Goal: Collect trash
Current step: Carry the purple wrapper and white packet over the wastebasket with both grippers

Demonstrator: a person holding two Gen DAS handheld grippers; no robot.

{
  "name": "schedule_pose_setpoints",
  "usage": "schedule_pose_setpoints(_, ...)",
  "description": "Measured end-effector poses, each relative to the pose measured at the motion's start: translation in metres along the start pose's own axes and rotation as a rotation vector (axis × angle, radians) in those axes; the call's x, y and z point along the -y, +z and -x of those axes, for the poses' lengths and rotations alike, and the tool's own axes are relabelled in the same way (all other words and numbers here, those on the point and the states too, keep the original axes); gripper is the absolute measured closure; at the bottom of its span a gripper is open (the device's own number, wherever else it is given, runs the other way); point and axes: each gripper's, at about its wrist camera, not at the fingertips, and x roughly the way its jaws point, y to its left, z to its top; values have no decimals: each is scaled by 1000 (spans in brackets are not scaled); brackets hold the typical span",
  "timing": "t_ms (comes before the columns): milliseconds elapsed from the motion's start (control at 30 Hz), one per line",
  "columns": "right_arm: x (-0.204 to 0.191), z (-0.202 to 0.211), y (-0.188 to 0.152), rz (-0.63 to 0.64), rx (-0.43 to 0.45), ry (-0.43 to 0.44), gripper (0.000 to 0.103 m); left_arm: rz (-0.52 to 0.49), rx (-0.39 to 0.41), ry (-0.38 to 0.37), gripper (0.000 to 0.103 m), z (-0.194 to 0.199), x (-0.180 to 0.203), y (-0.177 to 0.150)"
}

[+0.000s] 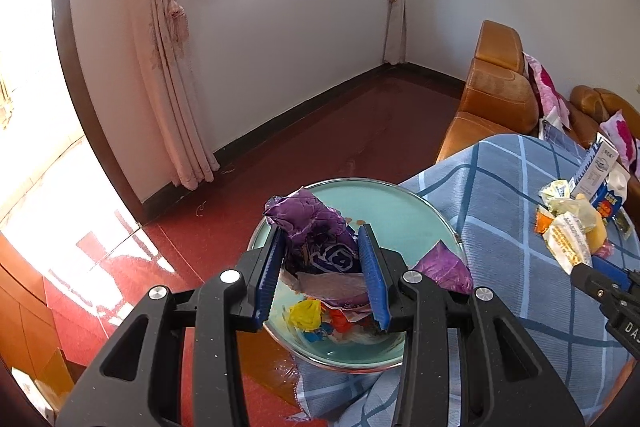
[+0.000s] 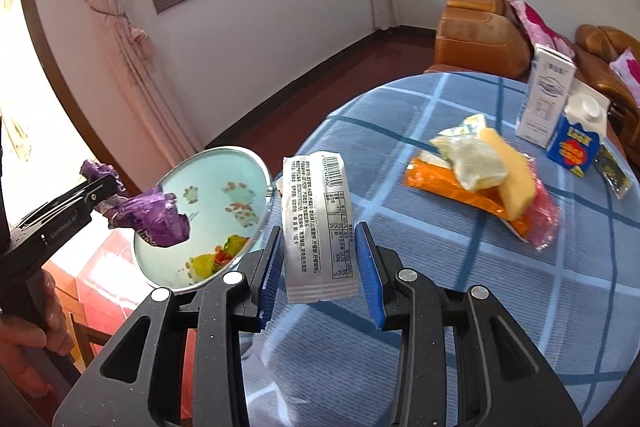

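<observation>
My left gripper (image 1: 323, 273) holds a crumpled purple wrapper (image 1: 316, 239) between its blue pads, over a teal bowl (image 1: 396, 211) at the table's left edge. The bowl holds yellow and red scraps (image 1: 316, 319). In the right wrist view the purple wrapper (image 2: 156, 215) hangs over the bowl (image 2: 224, 179). My right gripper (image 2: 320, 267) is open, its fingers on either side of a white wrapper with a barcode (image 2: 316, 223) that lies on the blue checked tablecloth (image 2: 440, 287).
A pile of orange, yellow and pink wrappers (image 2: 484, 183) lies further right. Two cartons (image 2: 560, 111) stand at the back right. An orange sofa (image 2: 480, 27) is behind the table. Red floor (image 1: 320, 139) lies left of the table.
</observation>
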Motion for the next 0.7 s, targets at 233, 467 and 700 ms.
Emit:
schedule_pose_setpoints(233,-24,-12,5,49,-11,29,66,24,-8,10,65,-5,-12,-1)
schedule_pose_setpoints(467,-39,-22,8,68,-20,47,66,35,-15,24,65,-10,-21,0)
schedule_pose_setpoints(700,-48,-31,13,74,-27,70,66,36,-29,33,64,-15,-23,-1)
